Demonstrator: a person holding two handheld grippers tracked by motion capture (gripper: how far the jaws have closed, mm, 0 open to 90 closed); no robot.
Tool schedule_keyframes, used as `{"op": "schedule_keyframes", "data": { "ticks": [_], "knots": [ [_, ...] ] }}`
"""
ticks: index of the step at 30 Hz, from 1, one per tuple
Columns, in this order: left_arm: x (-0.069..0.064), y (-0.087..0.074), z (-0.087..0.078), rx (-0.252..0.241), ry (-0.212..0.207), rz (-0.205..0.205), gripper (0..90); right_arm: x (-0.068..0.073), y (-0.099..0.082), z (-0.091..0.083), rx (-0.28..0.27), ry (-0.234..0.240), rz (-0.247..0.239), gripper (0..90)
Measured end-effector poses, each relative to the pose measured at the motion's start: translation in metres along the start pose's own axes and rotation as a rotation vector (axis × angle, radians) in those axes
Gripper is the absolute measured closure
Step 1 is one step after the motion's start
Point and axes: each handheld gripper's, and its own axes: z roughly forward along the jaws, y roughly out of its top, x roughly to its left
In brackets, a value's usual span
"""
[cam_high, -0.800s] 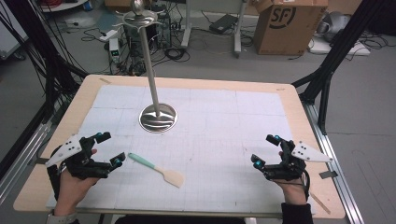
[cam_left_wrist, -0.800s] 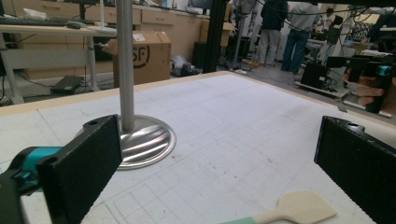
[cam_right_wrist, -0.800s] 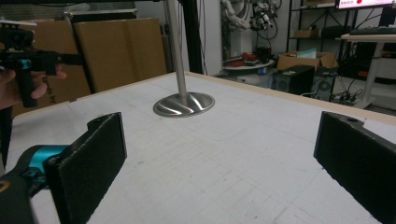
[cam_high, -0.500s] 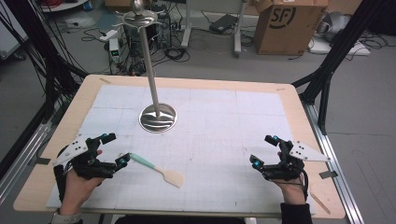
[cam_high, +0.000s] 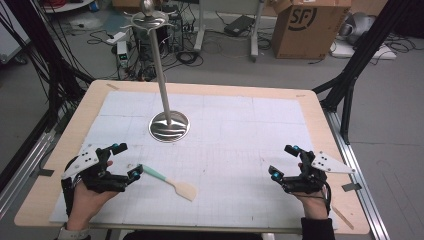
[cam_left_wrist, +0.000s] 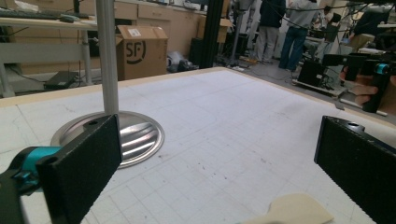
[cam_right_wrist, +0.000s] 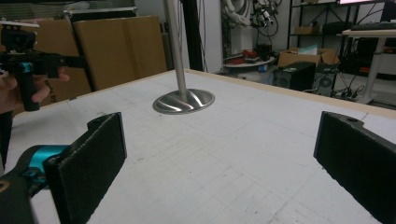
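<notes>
Moved rightward along the near edge since the earlier high view: left gripper (cam_high: 125, 162), now drawn up to the teal handle end of the spatula (cam_high: 167, 180), where before a clear gap lay between the two. Jaws wide apart, with the near blue-tipped finger just beside the handle tip; touching or not cannot be told from above. Nothing clamped between the black pads (cam_left_wrist: 81, 170) in the left gripper view, only bare mat and, low between them, the cream blade of the spatula lying flat. Held from below by the left hand (cam_high: 82, 200), grey three-cornered plate on top. Kept in place near the right edge: right gripper (cam_high: 282, 161), gripped by the right hand (cam_high: 312, 200), jaws likewise spread wide and holding nothing, well apart from the spatula; bare gridded surface between its pads in the right gripper view. Spatula lying flat on the white gridded mat (cam_high: 240, 140) at front left, handle toward the left gripper, blade pointing toward the middle and near edge. Standing upright farther back, left of centre: metal stand (cam_high: 169, 125) with round polished base and slim pole, well apart from both grippers. Under the mat, a wooden table (cam_high: 320, 120); behind it on the floor, a cardboard box (cam_high: 305, 27).
</notes>
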Motion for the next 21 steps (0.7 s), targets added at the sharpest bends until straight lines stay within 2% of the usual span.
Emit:
{"op": "schedule_keyframes", "data": {
  "ticks": [3,6,17,20,21],
  "knots": [
    [0.0005,-0.0006,-0.0009,-0.002,0.006,-0.005,1.7,0.0004,-0.0001,0.0001,0.002,0.0,0.005,1.5],
    [0.0001,-0.0007,-0.0022,-0.014,0.01,0.006,1.7,0.0002,-0.0001,0.0,0.002,-0.001,0.001,1.5],
    [0.0027,-0.0021,-0.0035,-0.008,0.022,-0.005,1.8,-0.0003,-0.001,0.0012,0.007,-0.002,0.001,1.4],
    [0.0023,-0.0025,-0.0037,0.007,0.019,0.002,8.3,-0.0003,-0.0013,0.0013,0.011,-0.002,0.001,1.4],
    [0.0017,-0.0033,-0.0046,0.033,0.008,0.011,13.6,-0.0004,-0.0015,0.0014,0.01,-0.002,0.001,1.5]
  ]
}}
